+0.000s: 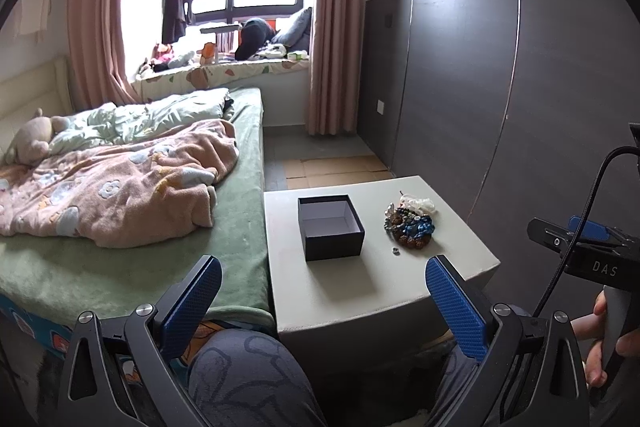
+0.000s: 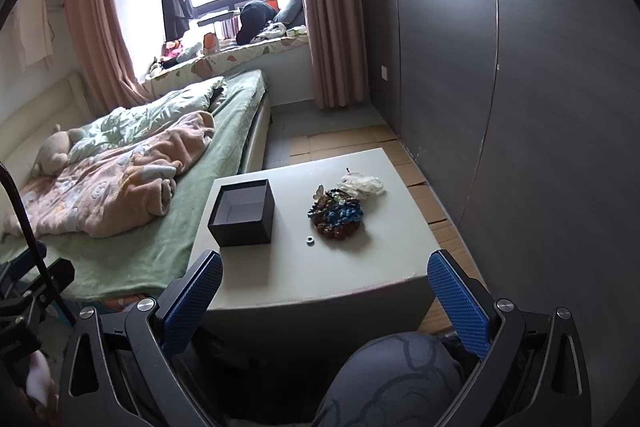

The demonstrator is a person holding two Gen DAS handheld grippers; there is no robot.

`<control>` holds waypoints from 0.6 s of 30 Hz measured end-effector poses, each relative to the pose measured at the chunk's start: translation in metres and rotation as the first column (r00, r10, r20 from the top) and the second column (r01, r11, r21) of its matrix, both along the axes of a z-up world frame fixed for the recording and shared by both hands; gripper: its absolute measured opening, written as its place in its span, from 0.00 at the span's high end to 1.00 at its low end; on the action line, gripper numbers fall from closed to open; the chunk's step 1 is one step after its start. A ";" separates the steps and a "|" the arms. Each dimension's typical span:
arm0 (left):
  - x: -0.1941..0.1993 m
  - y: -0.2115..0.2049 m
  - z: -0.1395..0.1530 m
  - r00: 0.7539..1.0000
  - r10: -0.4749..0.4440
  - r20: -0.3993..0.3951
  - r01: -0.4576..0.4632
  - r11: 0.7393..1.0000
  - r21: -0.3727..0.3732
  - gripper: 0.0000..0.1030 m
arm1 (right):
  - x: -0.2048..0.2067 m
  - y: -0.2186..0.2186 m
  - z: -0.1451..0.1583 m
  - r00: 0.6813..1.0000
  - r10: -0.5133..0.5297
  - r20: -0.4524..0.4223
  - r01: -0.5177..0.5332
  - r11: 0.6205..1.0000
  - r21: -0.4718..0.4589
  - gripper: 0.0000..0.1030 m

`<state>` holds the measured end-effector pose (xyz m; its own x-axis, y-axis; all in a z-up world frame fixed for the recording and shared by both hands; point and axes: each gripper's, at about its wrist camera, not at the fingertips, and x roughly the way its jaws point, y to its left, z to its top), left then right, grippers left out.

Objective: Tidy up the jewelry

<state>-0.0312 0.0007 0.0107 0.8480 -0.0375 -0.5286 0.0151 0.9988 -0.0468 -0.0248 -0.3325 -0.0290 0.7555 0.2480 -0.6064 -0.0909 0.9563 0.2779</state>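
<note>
An open black box [image 1: 330, 227] [image 2: 242, 213] with a pale inside stands empty on a grey-white table [image 1: 360, 291] [image 2: 360, 267]. To its right lies a heap of bead bracelets [image 1: 412, 229] [image 2: 337, 215], brown and blue, with a whitish piece [image 1: 418, 203] [image 2: 360, 185] behind it. A small silver ring [image 1: 396, 250] [image 2: 309, 240] lies alone in front of the heap. My left gripper [image 1: 324, 301] is open and empty, held back from the table's near edge. My right gripper [image 2: 325, 301] is open and empty, also short of the table. The right gripper also shows at the right edge of the left wrist view [image 1: 580, 247].
A bed [image 1: 132, 187] with a pink blanket runs along the table's left side. A dark grey wardrobe wall [image 1: 520, 87] stands to the right. The person's knees [image 1: 248, 375] [image 2: 396, 379] sit below the grippers. Cardboard [image 1: 336, 169] covers the floor behind the table.
</note>
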 end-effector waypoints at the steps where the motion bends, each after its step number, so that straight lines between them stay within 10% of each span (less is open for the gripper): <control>1: 0.000 0.000 0.000 1.000 0.000 -0.002 0.000 1.000 -0.003 0.01 | -0.001 0.000 0.000 1.000 -0.001 0.001 0.001 1.000 -0.003 0.00; 18: -0.003 0.001 0.006 1.000 0.001 0.003 -0.001 1.000 0.001 0.01 | -0.005 0.007 0.001 1.000 0.001 -0.018 -0.002 0.999 -0.039 0.00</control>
